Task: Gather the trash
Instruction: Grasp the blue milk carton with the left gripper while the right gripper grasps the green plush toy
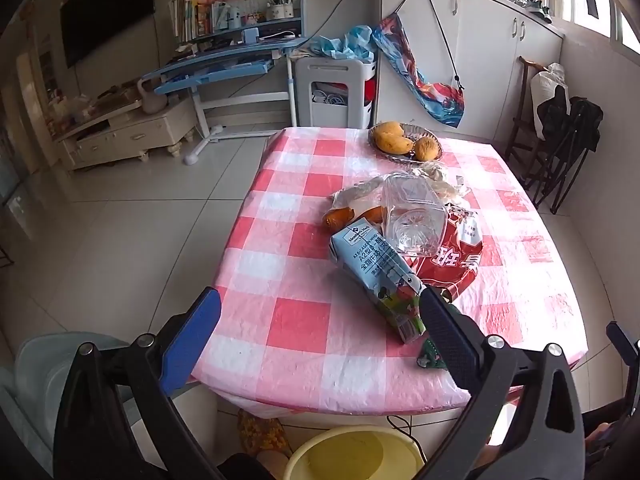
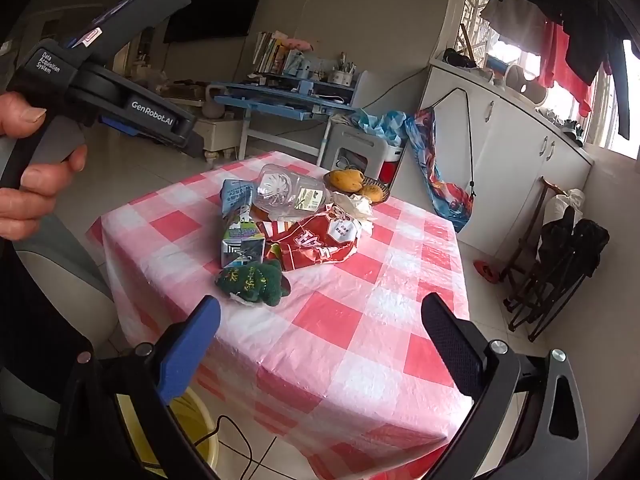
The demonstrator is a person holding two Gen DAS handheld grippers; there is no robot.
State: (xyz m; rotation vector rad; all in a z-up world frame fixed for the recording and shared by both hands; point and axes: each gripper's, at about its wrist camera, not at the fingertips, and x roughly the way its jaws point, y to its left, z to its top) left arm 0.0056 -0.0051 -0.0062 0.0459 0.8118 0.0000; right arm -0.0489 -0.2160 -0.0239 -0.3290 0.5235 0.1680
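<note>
Living room, checked table with trash pile. Left gripper and right gripper both spread, empty. Milk carton just ahead of left; approach step, next close on carton, drop in yellow bin below.

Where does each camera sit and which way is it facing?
Left wrist: on the left hand-held gripper, angled down over the pink checked tablecloth's near edge at the blue milk carton; own open fingers show.
Right wrist: on the right hand-held gripper, facing the table corner; the person's hand shows.
Both share the carton.
</note>
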